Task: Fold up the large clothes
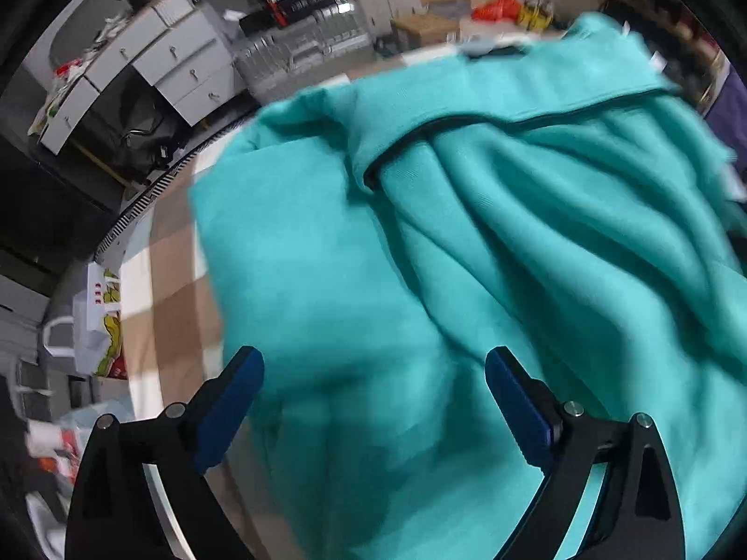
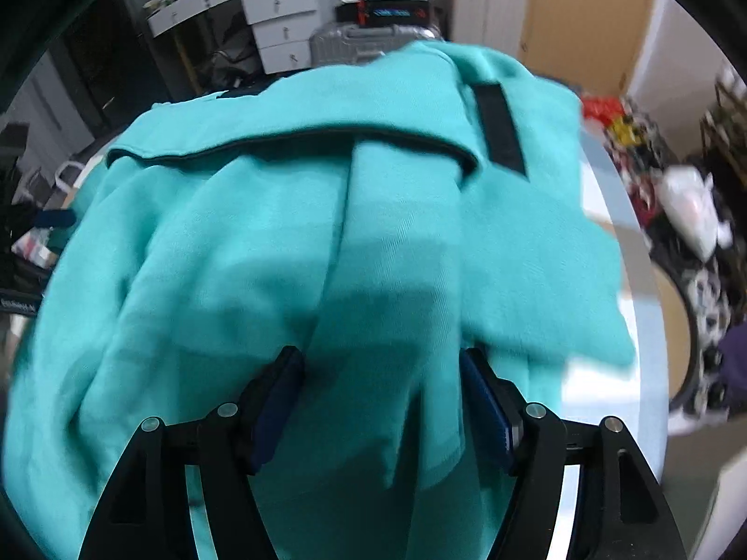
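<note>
The left hand-held gripper (image 1: pixel 373 401) hangs over the garment with its blue-padded fingers (image 1: pixel 231 408) spread wide, nothing between them but open air above the cloth. The teal garment (image 1: pixel 490 256) fills the view ahead of it, running from the fingertips toward twelve and two o'clock, rumpled into long soft folds, with a dark-piped seam (image 1: pixel 513 123) crossing it near the top. It lies on a table (image 1: pixel 172 280) with a tan and pale checked top that shows at about nine o'clock of the cloth.

The right hand-held gripper (image 2: pixel 380 392) sits low against the same teal garment (image 2: pixel 280 233), its jaws partly apart with a thick ridge of the fabric standing up between the blue pads (image 2: pixel 485 401); both pads look to be touching the cloth, though whether they truly pinch it I cannot tell. From this side the garment spreads from the fingers up toward twelve o'clock, a black strap-like strip (image 2: pixel 502 128) lying on it at one o'clock. The pale table edge (image 2: pixel 621 214) curves past at three o'clock.

Beyond the table stand white drawers (image 1: pixel 182 70) and a silver suitcase (image 2: pixel 364 42).
</note>
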Available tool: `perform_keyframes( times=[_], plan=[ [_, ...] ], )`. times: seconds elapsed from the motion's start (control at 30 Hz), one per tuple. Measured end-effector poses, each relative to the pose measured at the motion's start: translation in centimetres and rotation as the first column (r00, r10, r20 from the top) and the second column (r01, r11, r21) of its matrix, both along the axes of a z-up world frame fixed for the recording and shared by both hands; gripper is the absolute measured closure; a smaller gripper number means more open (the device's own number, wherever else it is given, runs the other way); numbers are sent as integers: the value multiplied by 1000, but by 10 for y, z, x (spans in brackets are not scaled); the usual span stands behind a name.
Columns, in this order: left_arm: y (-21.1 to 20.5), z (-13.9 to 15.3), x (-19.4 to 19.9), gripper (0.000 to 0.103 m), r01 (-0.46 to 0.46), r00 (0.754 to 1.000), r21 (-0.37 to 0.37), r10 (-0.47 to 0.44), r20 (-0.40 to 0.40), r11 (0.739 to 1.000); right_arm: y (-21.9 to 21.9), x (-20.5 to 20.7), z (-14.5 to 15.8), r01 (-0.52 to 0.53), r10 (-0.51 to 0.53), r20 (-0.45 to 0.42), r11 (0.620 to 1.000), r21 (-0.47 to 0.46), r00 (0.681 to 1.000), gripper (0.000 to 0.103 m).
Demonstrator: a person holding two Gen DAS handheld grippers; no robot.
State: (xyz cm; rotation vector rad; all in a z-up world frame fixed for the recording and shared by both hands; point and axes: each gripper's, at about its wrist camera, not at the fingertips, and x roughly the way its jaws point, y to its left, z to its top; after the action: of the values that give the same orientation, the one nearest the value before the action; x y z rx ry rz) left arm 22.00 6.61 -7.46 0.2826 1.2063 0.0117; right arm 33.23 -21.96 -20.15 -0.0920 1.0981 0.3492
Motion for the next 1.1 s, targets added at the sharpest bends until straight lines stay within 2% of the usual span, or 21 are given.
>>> perform_keyframes(
  times=[0.03, 0.13, 0.27, 0.33, 0.37, 0.4, 0.5, 0.57, 0.63, 0.7, 0.77, 0.83, 0.9, 0.97, 1.1],
  plan=[
    [0, 14, -23, 9, 10, 1000, -52, -9, 28, 999, -4, -14, 8, -5, 5, 8, 1000, 17, 1000, 36],
    [-6, 47, -80, 9, 9, 994, -127, 5, 112, 992, -13, -77, 45, -62, 54, 102, 995, 73, 993, 37],
    [-20, 87, -174, 9, 32, 979, -246, 20, 204, 969, -17, -177, 110, -151, 75, 281, 954, 260, 957, 35],
    [-25, 94, -202, 9, 40, 976, -249, 16, 217, 968, -12, -235, 143, -185, 40, 417, 932, 313, 908, 21],
    [-26, 95, -205, 9, 40, 975, -241, 14, 220, 970, -11, -260, 155, -202, 17, 491, 924, 325, 871, 9],
    [-30, 95, -227, 9, 40, 973, -224, 14, 231, 974, -9, -277, 163, -215, -5, 550, 917, 335, 835, 0],
    [-22, 87, -247, 9, 18, 970, -196, 31, 240, 980, 4, -336, 174, -244, -67, 704, 911, 333, 707, 0],
    [-12, 74, -246, 9, -18, 976, -202, 61, 207, 979, 16, -353, 167, -249, -65, 728, 915, 316, 683, 0],
    [-2, 53, -252, 9, -78, 984, -245, 114, 137, 966, 30, -361, 148, -254, -45, 710, 916, 310, 703, 0],
    [4, 37, -253, 9, -114, 986, -291, 145, 85, 950, 33, -362, 123, -248, -58, 663, 900, 358, 747, 0],
    [9, 23, -247, 9, -137, 985, -352, 165, 49, 926, 43, -345, 104, -236, 9, 503, 890, 390, 864, 0],
    [11, 12, -241, 9, -156, 984, -418, 178, 15, 895, 46, -330, 91, -247, 62, 399, 868, 431, 915, 0],
    [13, 0, -234, 9, -182, 982, -453, 186, -36, 873, 50, -325, 86, -255, 103, 323, 842, 476, 941, 0],
    [11, -14, -223, 9, -204, 979, -462, 184, -88, 863, 51, -317, 82, -265, 130, 293, 833, 486, 947, 0],
    [21, -28, -215, 10, -248, 969, -562, 212, -128, 790, 52, -316, 77, -232, 108, 271, 845, 481, 956, 0]
  ],
)
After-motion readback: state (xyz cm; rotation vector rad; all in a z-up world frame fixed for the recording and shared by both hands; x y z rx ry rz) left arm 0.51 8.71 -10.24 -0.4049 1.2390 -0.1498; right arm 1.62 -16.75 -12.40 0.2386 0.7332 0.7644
